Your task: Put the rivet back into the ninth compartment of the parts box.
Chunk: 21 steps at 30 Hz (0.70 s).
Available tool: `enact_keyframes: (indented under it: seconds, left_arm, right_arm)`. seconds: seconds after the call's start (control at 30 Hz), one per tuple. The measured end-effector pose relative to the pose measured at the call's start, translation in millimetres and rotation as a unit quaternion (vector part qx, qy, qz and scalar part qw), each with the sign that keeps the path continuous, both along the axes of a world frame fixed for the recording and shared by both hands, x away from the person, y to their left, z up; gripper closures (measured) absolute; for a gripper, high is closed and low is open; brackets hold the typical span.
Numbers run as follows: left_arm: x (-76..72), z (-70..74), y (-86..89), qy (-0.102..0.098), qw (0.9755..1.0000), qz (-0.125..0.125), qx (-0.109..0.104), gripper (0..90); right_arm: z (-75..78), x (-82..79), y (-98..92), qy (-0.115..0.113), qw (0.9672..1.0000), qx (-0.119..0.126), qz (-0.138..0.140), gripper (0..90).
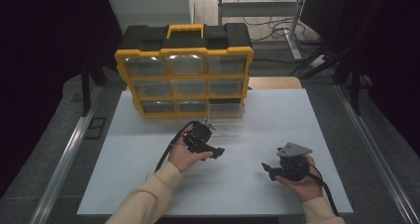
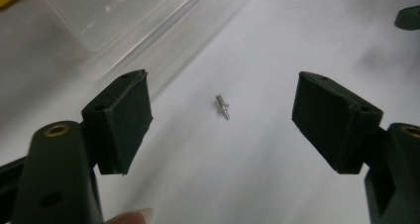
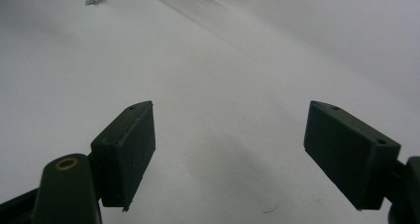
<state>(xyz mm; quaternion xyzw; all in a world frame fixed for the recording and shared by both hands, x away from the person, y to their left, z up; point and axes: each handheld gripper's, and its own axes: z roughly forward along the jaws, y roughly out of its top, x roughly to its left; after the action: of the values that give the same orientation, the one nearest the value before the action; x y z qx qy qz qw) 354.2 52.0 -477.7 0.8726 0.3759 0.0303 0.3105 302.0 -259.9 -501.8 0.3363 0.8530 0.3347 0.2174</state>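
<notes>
I am holding my left gripper (image 2: 223, 107) wide open over a small metal screw (image 2: 222, 106) lying near the white worktop's (image 1: 148, 174) middle; my right gripper (image 3: 228, 154) is gaping empty near its right edge.

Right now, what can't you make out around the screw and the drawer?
- Screw: too small in the left gripper view to tell its thread or head type.
- Clear drawer: cut off by the top edge; contents blurred.
- Organizer: high view too coarse to read what its drawers hold.

left tool (image 1: 218, 152) agape, right tool (image 1: 267, 169) agape
</notes>
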Motion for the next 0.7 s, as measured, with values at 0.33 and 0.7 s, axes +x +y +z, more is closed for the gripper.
enact_keyframes:
  seconds: [0.33, 0.7]
  left_arm:
    - [5.6, -15.7, -18.5, 0.02, 0.9995, 0.001, 0.026, 24.9]
    - [4.6, -27.9, -33.6, 0.014, 0.9978, -0.003, 0.064, 33.5]
  right_arm:
    - [-0.1, 0.2, -0.1, 0.0, 1.0, 0.0, 0.0, 20.9]
    - [-0.3, 0.5, -0.5, 0.0, 1.0, -0.001, 0.0, 20.9]
